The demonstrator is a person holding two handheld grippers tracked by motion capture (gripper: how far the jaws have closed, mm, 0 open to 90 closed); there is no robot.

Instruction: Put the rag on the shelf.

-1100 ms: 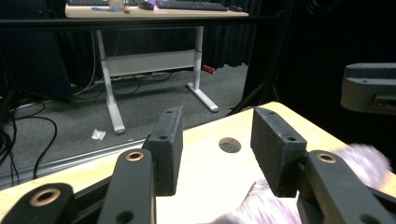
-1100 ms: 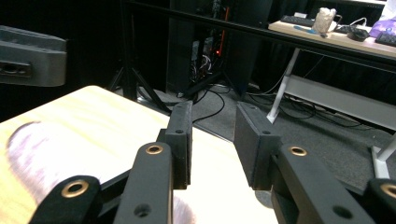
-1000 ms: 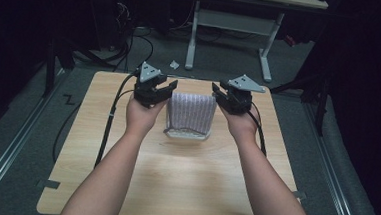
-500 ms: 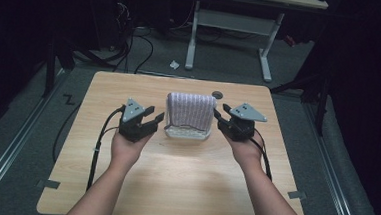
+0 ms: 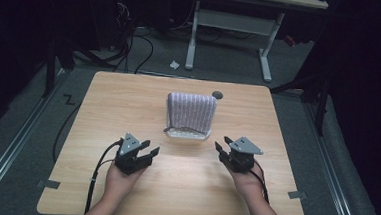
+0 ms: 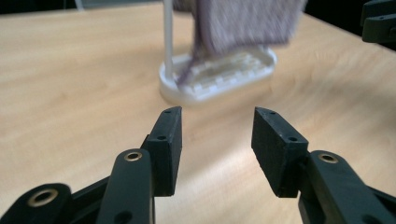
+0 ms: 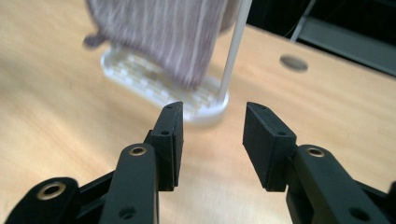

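Cloth: a grey-lilac striped knitted cloth (image 5: 191,111) hangs draped over the top of a white plastic rack with an oval slatted base (image 5: 192,134), near the middle of the surface, a little toward the far edge.
Rack: its base rests flat on the light wooden surface (image 5: 129,98); thin white uprights rise from the base ends, seen in both gripper views (image 6: 219,74) (image 7: 163,81).
Left tongs: the black left tongs (image 5: 146,150) sit low over the near part of the surface, well apart from the rack and to its left; the jaws stand wide apart with nothing between them (image 6: 217,133) and have just been opening further.
Right tongs: the black right tongs (image 5: 222,148) are near the rack's right end but clear of it; the jaws gape wide and empty (image 7: 212,128) and have just been opening further.
Hands: each hand grips its tongs from behind, forearms entering from the near edge.
Other: a small dark round spot (image 5: 218,94) lies on the surface just behind the cloth.
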